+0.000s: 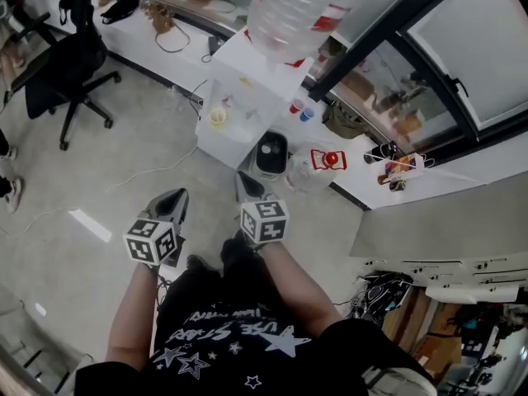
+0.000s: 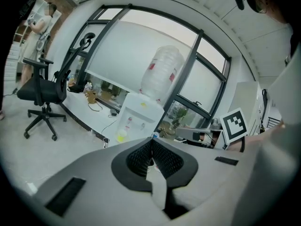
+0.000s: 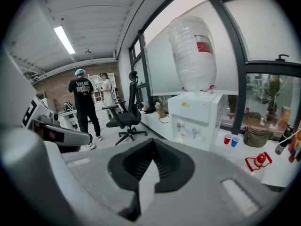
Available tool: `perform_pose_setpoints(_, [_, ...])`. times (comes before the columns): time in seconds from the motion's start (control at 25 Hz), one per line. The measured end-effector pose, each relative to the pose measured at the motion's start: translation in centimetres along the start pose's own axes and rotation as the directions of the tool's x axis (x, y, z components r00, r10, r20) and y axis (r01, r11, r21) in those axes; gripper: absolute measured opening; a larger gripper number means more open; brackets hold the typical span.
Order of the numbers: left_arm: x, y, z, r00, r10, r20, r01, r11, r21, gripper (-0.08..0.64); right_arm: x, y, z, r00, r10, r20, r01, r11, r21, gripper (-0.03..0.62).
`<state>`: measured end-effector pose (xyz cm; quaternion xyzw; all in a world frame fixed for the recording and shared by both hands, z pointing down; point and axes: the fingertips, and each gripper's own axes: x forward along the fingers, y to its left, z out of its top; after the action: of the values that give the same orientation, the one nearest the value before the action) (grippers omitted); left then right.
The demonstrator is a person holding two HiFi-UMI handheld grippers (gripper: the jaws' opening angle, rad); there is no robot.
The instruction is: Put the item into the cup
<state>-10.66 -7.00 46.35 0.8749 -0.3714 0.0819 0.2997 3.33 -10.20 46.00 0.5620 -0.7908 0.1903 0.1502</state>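
**Nothing picked up yet**

Closest to me is a black shirt [image 1: 239,345] with white stars on soft cloth. Two bare arms reach out from it, and each hand holds a tool. The left tool [image 1: 175,196] is squeezed closed with nothing in it, and its black ribbed pads meet in a thin line. The right tool [image 1: 242,178] is the same, closed tight and empty. Both tools are grey and smooth, and each carries a cube with black and white squares. They hang over the shiny grey floor [image 1: 107,188], well apart from the cups.

I think the job has not begun. No item is held, and I see nothing going into a cup. So all of it is left: find the item, grab it, carry it over and drop it in.

A red cup [image 1: 296,106] and a blue cup [image 1: 307,115] stand side by side on the white bench [image 1: 363,180], just beside the cooler [image 1: 239,89]. They are round with open tops and look like thin plastic. A small yellow cup [image 1: 218,117] sits in the front of the cooler. I cannot tell which cup is meant.

I cannot tell which thing is the item either. A red and white thing [image 1: 328,159] lies farther along the bench, but it is too small to make out.

The cooler is a white box. A big clear bottle [image 1: 293,11] with ridges sits upside down on top.
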Motion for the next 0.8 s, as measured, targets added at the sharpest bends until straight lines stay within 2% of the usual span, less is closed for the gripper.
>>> perform_pose_setpoints(0.2, [0.2,-1.5,0.9,1.0,0.001,0.016,-0.001,1.0,0.025,0.008,-1.1,-0.8,1.2,0.999,0.011,0.032,-0.011,1.0,0.007,0.0])
perform_pose_setpoints(0.4, [0.0,-3.3,1.2,0.999,0.032,0.038,-0.033,0.999,0.032,0.008,-2.2,-1.0,1.8,0.997,0.068,0.046,-0.068,0.998,0.008,0.0])
perform_pose_setpoints(0.6, [-0.1,-6.6,0.0,0.998,0.063,0.031,-0.065,0.996,0.058,0.008,-4.8,-1.7,1.4,0.993,0.11,0.039,-0.111,0.994,0.013,0.0])
perform_pose_setpoints(0.8, [0.1,-10.1,-1.6,0.996,0.077,0.039,-0.079,0.996,0.04,0.008,-7.3,-3.1,0.3,0.991,0.132,0.027,-0.132,0.991,0.009,0.0])
